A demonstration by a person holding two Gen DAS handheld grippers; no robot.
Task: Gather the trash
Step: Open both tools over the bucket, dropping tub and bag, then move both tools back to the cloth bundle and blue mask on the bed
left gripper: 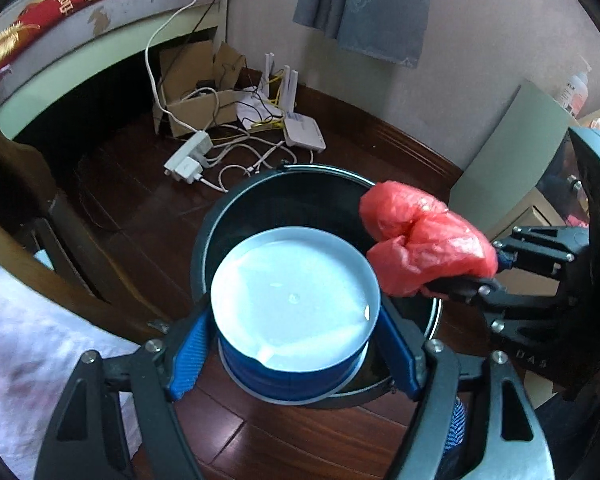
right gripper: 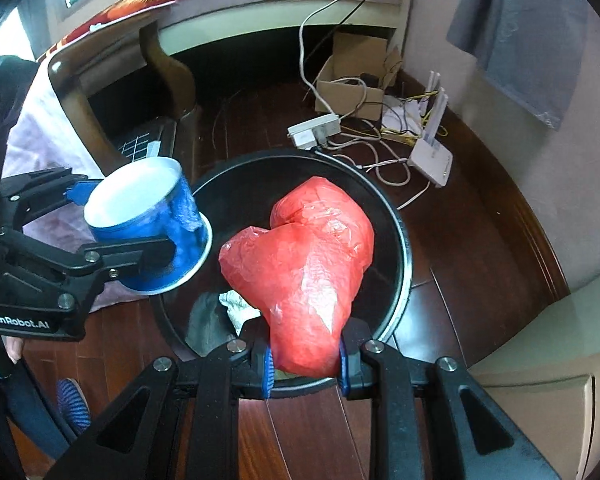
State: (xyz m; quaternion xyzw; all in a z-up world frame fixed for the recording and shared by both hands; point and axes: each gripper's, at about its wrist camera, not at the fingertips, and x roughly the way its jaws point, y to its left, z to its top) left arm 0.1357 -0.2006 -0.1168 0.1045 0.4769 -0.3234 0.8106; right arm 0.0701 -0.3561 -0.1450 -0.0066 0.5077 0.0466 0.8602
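My left gripper (left gripper: 296,356) is shut on a blue paper cup (left gripper: 296,304) with a white inside, held over the near rim of a round black trash bin (left gripper: 260,196). The cup (right gripper: 148,220) and left gripper (right gripper: 120,224) also show in the right wrist view, at the bin's left edge. My right gripper (right gripper: 304,364) is shut on a crumpled red plastic bag (right gripper: 308,256), held above the bin's (right gripper: 396,216) opening. In the left wrist view the bag (left gripper: 424,240) and right gripper (left gripper: 468,276) hang over the bin's right rim. Crumpled paper (right gripper: 236,304) lies inside the bin.
The bin stands on a dark wooden floor (left gripper: 140,208). Behind it lie a power strip (left gripper: 188,156), tangled cables, a white router (left gripper: 304,132) and a cardboard box (left gripper: 196,96). A wooden chair (left gripper: 40,224) and a bed stand at left. A cabinet (left gripper: 512,144) stands at right.
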